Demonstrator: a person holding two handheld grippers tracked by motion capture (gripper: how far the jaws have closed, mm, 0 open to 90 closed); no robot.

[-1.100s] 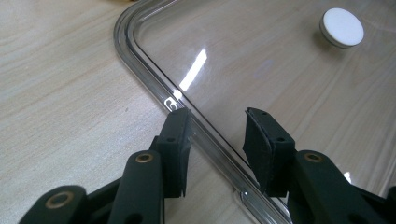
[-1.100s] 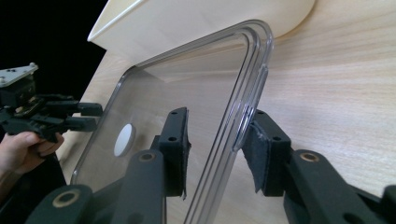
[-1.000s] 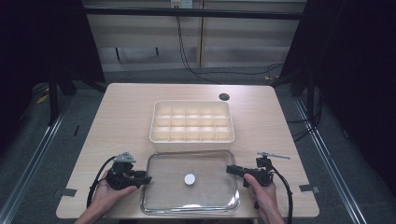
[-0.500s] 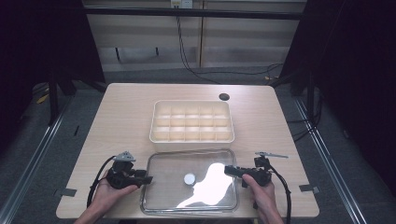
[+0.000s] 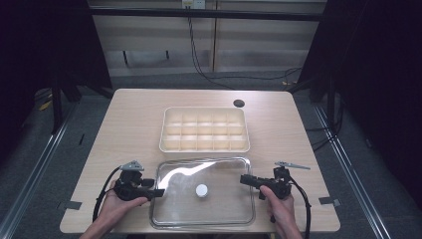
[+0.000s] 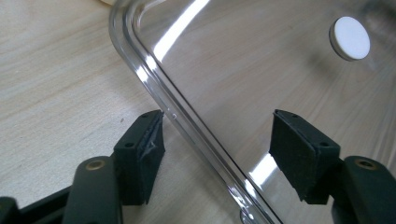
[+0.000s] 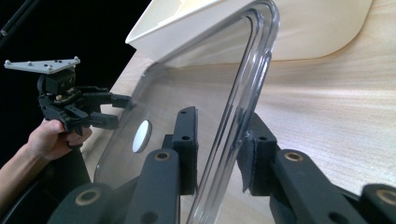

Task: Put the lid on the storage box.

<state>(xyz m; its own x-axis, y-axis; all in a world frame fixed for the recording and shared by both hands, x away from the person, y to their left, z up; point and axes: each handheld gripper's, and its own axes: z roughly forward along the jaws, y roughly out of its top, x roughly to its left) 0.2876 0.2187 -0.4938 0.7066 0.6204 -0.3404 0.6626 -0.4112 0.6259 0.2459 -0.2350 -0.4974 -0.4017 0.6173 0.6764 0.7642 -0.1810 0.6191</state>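
Note:
A clear rectangular lid point(image 5: 219, 209) with a white round knob point(image 5: 201, 190) lies near the table's front edge. At its left edge my left gripper point(image 5: 157, 191) has just been opening. In the left gripper view the left gripper point(image 6: 215, 140) is open, with the lid's rim point(image 6: 154, 74) running between the pads, which do not press it; the knob point(image 6: 350, 38) shows beyond. At the lid's right edge my right gripper point(image 5: 244, 179) has its jaws closed on the rim. In the right gripper view the right gripper point(image 7: 219, 144) clamps the lid point(image 7: 187, 93), and the left gripper point(image 7: 119, 109) shows opposite.
A cream tray point(image 5: 204, 149) divided into several compartments stands just behind the lid, mid-table; its wall point(image 7: 187, 28) shows close to the lid's far edge. A small dark round hole point(image 5: 239, 103) sits in the tabletop behind the tray. Bare wood lies left and right of the tray.
The bright reflection on the lid has shifted from its front part to its far left part. Both hands have kept their places at the lid's two side edges.

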